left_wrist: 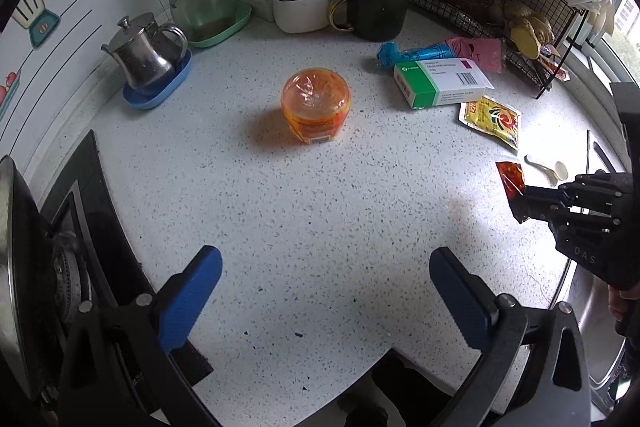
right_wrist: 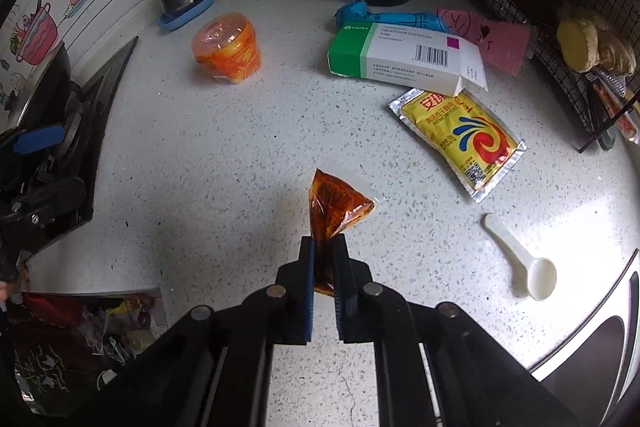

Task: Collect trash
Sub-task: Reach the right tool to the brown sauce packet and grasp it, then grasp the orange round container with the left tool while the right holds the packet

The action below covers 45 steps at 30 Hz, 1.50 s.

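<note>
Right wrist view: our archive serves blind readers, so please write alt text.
The right gripper pinches a reddish-brown sauce packet above a speckled white counter. Beyond lie a yellow sachet, white spoon, medicine box and orange tub.

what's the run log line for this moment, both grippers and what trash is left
right gripper: shut on sauce packet | left gripper: open | left on counter: orange cup, medicine box, yellow sachet, white spoon
</note>
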### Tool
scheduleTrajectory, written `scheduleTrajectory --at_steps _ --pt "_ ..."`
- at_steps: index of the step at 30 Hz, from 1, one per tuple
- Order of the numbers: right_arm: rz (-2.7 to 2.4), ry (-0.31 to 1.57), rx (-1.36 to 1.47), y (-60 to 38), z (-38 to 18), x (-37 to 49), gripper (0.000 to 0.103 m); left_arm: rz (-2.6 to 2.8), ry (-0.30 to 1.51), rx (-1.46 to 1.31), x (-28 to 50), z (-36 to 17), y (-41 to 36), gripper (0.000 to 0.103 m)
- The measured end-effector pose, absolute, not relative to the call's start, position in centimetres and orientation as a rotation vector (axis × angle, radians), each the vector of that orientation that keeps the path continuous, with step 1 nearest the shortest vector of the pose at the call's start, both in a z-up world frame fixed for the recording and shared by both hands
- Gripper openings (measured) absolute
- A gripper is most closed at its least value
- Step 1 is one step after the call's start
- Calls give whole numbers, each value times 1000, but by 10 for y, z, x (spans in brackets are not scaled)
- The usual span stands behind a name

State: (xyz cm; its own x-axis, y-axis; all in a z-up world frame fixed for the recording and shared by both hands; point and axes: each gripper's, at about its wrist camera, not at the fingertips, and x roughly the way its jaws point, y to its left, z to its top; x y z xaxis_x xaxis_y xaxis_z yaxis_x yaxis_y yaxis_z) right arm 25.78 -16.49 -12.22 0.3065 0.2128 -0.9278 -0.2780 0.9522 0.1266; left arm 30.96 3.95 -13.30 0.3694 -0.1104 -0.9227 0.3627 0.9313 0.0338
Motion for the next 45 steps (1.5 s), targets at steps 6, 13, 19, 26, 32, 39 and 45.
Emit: scheduleTrajectory --at_steps 6,13,19,26,32,39,45 --pt "304 1206 -60 -178 -116 273 7 -367 1139 300 357 -137 28 103" --pt "280 1236 -23 -200 -127 282 7 -442 1144 360 414 -152 11 103" --pt "258 1253 16 -216 -131 277 7 -451 1162 403 447 -177 -1 102" --pt "221 1280 47 -235 -132 261 7 -447 1199 399 461 -196 -7 65" --pt "211 1276 67 -239 -130 257 7 -436 1170 376 436 -179 3 65" --pt "260 1246 70 -209 -122 263 7 -350 1146 251 363 -143 41 65" --pt "322 1207 29 -170 -104 246 7 -304 1172 210 297 -124 83 65"
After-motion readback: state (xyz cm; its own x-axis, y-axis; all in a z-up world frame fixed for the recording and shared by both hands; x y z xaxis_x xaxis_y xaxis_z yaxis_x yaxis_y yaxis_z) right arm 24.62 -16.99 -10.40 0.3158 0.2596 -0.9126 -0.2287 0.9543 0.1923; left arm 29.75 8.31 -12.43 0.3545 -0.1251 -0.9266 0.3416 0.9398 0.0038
